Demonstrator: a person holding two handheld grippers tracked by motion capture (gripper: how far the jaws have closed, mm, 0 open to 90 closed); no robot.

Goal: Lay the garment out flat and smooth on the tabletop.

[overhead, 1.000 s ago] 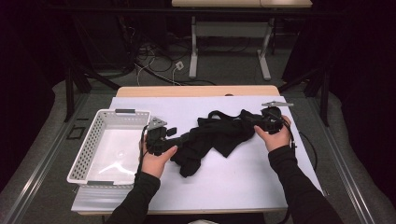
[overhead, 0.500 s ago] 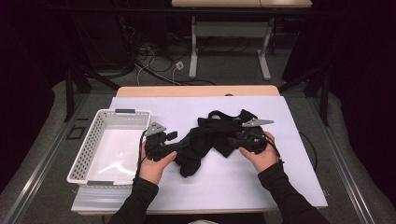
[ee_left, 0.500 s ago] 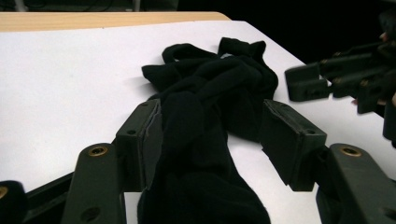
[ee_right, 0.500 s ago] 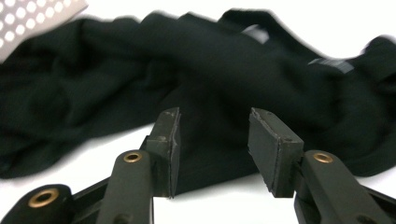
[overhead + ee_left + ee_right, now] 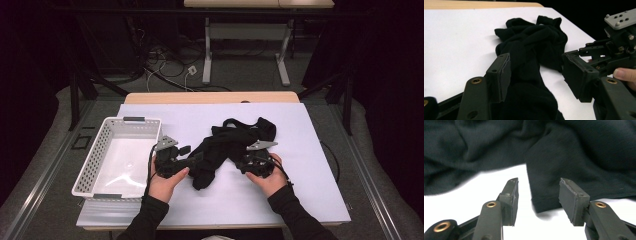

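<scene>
Lying crumpled near the middle of the white-covered bench (image 5: 310, 200), the black garment (image 5: 227, 145) stretches from the bench's far side toward its near edge. The left claw (image 5: 536, 75) stands partly open with a fold of the cloth between its jaws, one pad against it. The right claw (image 5: 537, 195), its jaws just opening, holds nothing, a hemmed corner lying just beyond them.

So the table (image 5: 210, 97) is light wood with a big white sheet (image 5: 310, 175) over most of the top. On that sheet sits a crumpled black garment (image 5: 225, 147) around the middle, and a white perforated basket (image 5: 95, 160) at the left edge.
</scene>
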